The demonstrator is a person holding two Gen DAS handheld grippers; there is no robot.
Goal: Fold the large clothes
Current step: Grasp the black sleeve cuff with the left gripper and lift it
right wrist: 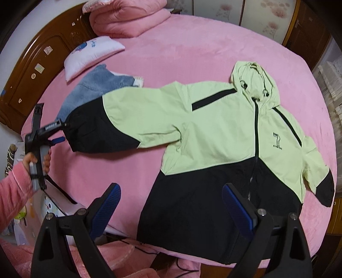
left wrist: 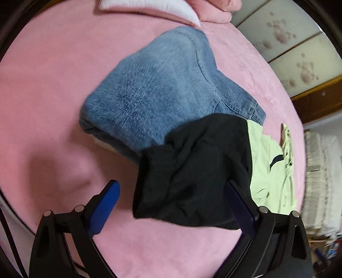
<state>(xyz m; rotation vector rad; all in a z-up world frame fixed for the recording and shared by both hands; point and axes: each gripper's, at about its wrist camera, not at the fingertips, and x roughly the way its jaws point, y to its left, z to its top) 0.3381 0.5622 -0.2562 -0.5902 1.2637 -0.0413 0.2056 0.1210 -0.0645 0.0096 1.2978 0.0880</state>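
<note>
A light green and black hooded jacket [right wrist: 213, 132] lies spread front up on the pink bed [right wrist: 181, 49], its hood toward the far right. One sleeve stretches out to the left and ends in a black cuff [left wrist: 181, 181]. My left gripper [left wrist: 173, 205] stands open around that cuff. The left pad is clear of the cloth, and the right pad sits at the cuff's edge. From the right wrist view, a hand in a pink sleeve holds the left gripper [right wrist: 64, 132] at the cuff. My right gripper [right wrist: 171, 205] hangs open above the jacket's black hem [right wrist: 192, 224], holding nothing.
Folded blue jeans [left wrist: 160, 85] lie under and beyond the sleeve's end. A white pillow [right wrist: 92, 53] and a folded pink quilt [right wrist: 128, 19] sit by the wooden headboard [right wrist: 38, 62]. Patterned sliding doors [right wrist: 267, 21] stand behind the bed. The bed's near edge runs below my right gripper.
</note>
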